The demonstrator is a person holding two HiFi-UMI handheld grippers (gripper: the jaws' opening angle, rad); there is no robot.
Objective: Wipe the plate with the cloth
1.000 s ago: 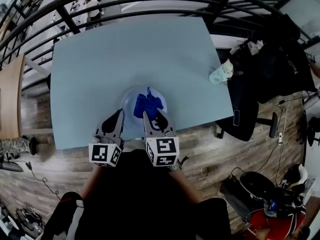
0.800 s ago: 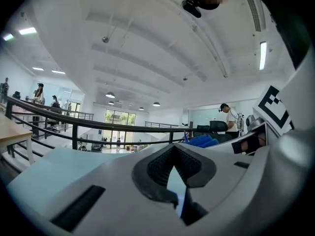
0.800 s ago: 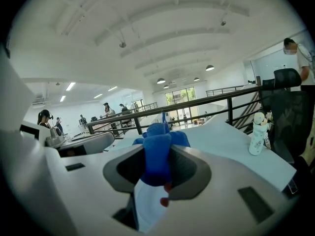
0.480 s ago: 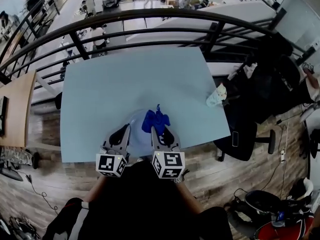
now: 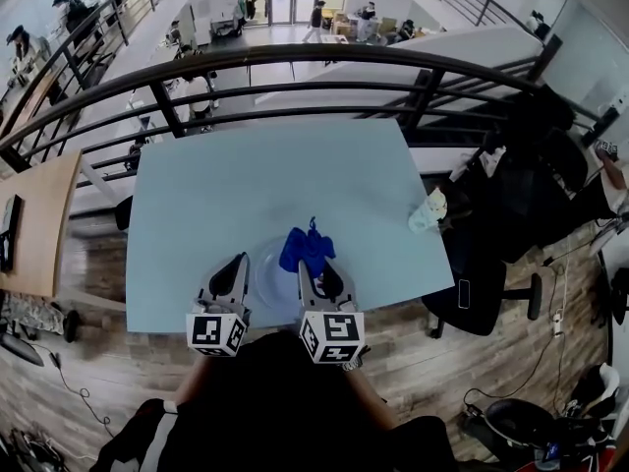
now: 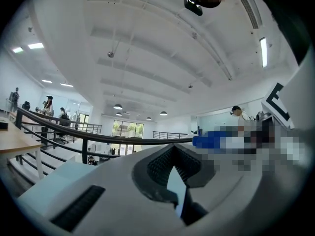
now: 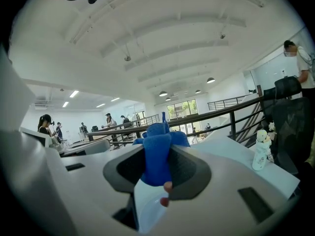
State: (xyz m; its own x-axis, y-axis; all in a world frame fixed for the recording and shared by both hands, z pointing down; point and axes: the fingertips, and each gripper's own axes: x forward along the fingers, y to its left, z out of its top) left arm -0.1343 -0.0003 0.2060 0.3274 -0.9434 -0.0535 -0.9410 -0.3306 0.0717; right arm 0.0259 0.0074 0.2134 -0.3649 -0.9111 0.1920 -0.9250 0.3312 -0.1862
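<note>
A pale translucent plate [image 5: 261, 269] lies near the front edge of the light blue table [image 5: 246, 180], between my two grippers. My left gripper [image 5: 236, 265] is at its left rim. In the left gripper view the left gripper [image 6: 174, 181] is shut on a thin pale sliver, the plate's edge [image 6: 177, 190]. My right gripper [image 5: 313, 265] is shut on the blue cloth [image 5: 306, 246], bunched over the plate's far right rim. The right gripper view shows the cloth [image 7: 157, 154] standing up out of the right gripper [image 7: 158, 175], with the plate [image 7: 146, 209] just below. Both grippers tilt upward.
A small white bottle [image 5: 428, 209] stands at the table's right edge, also seen as the white bottle [image 7: 260, 149] in the right gripper view. A black railing [image 5: 295, 59] runs behind the table. A black chair with bags [image 5: 511, 170] stands to the right. Wooden floor surrounds the table.
The cloth has come off the middle of the plate and is now bunched at its far right rim in the right gripper. The head view has tilted up toward the railing.
</note>
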